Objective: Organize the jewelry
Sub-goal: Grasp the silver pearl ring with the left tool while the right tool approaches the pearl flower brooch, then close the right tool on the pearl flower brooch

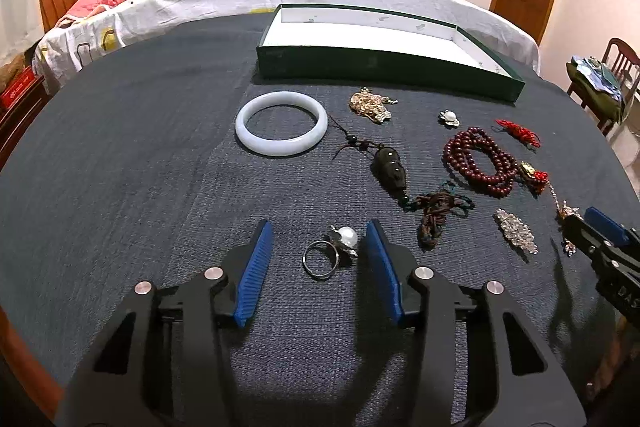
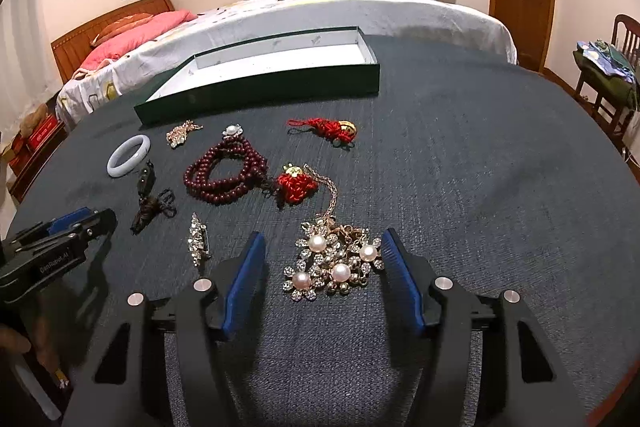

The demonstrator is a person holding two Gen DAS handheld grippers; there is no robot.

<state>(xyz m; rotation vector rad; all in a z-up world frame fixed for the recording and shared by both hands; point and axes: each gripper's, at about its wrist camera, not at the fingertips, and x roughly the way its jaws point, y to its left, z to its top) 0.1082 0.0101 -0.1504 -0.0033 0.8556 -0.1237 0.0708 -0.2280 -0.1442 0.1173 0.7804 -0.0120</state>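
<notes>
Both tools are down low over the dark cloth of the counter [image 1: 120, 147], each straddling its own piece. The left tool [image 1: 319, 233] has the pearl ring [image 1: 332, 251] sitting between its blue pads [image 1: 256, 267], jaws apart, with the pearl just beside the right-hand pad and clear cloth on the band's other side; whether that pad actually brushes the pearl is hard to say. The right tool [image 2: 323, 243] frames the pearl brooch [image 2: 334, 261] on its gold chain [image 2: 328, 187], jaws also apart, the outer pearl flower close against the right pad while the left pad stands off. Neither piece is lifted yet. The ring looks like the fussy one: it lies flat, so the left hand would do best to centre the pearl setting between the pads and pinch that knob, not the thin band, which could skid away. The brooch is wide and lumpy, so the right tool wants its pads low enough to catch the cluster's body, and the trailing chain runs up toward the red tassel [image 2: 294, 183] and the dark red beads [image 2: 224, 171], so a slow lift should keep it from dragging them. Both tools pitch steeply down and forward, roughly level side to side, the left one showing at the edge of the right view. The green tray [image 1: 380, 65], white-lined and empty, waits at the far side, well apart from both pieces.
</notes>
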